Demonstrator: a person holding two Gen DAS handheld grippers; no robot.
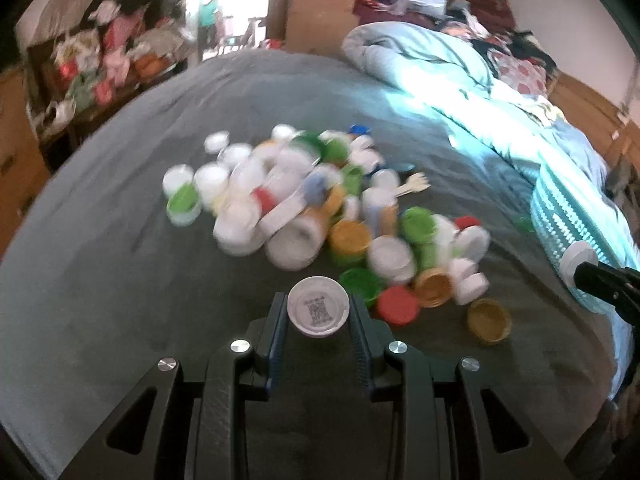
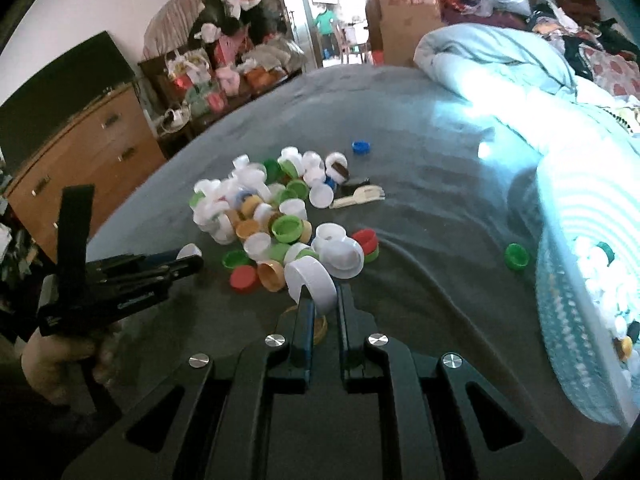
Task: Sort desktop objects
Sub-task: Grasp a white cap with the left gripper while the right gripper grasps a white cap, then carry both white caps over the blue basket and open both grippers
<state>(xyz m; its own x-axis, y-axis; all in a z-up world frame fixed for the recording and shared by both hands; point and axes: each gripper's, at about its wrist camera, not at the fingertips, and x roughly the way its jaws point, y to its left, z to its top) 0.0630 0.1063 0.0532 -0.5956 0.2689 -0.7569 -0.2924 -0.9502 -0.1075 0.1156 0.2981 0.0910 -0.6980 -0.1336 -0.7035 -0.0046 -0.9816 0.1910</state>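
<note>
Dozens of plastic bottle caps [image 1: 316,208], white, green, yellow and red, lie heaped at mid-frame on a grey-blanketed bed [image 1: 120,260] in the left wrist view, the heap blurred. At lower centre, the left tool [image 1: 318,312] clamps a white cap [image 1: 318,306] between its two fingers, the cap's hollow side with a printed code facing the camera. At the right edge, the right tool [image 1: 576,270] holds what appears to be another white cap beside a teal woven basket [image 1: 568,216].

From the right wrist view, the right tool [image 2: 322,300] at lower centre pinches a white ring-shaped cap [image 2: 310,278] by its wall, tilted, just in front of the heap [image 2: 280,216]. A lone green cap [image 2: 517,256] sits apart, near the basket [image 2: 560,300] at the right of the frame, which already contains mostly white caps. At the left edge, the left tool [image 2: 192,258], held in a hand [image 2: 60,360], grips its white cap side-on.
</note>
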